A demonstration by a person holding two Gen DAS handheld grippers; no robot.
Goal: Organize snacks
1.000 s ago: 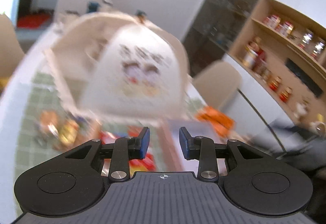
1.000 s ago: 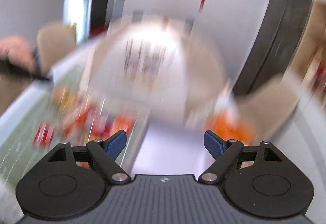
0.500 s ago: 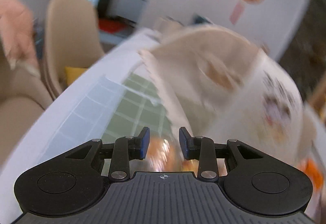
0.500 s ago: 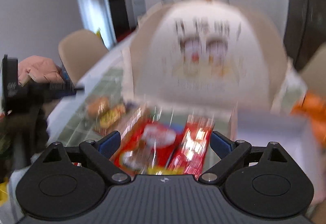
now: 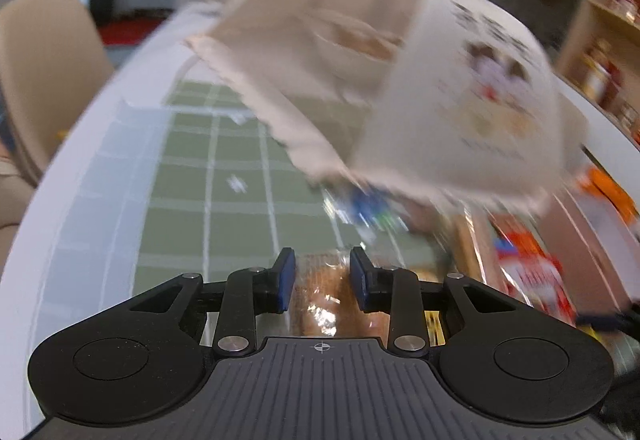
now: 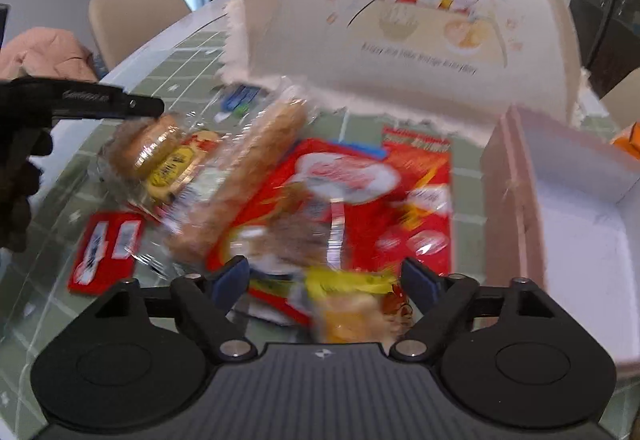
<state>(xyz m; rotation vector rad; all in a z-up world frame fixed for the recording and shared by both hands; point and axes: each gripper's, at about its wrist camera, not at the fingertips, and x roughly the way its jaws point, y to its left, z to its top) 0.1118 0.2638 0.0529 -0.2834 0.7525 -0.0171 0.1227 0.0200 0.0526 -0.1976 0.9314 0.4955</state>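
Right wrist view: the right gripper (image 6: 324, 278) is held wide apart over a yellow snack packet (image 6: 352, 310), with nothing clamped. Beyond it, a large red snack bag (image 6: 320, 196), a small red packet (image 6: 106, 250) and a clear-wrapped bread pack (image 6: 168, 160) are spread on the green-checked surface (image 6: 60, 200). The left gripper (image 5: 322, 282) is narrowed around the bread pack (image 5: 324, 300); contact cannot be told. Farthest, a cream food cover (image 6: 420, 20) is seen.

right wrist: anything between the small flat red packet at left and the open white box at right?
Yes, in the right wrist view: between the small red packet and white box lie a clear-wrapped bread bag and two large red snack bags.
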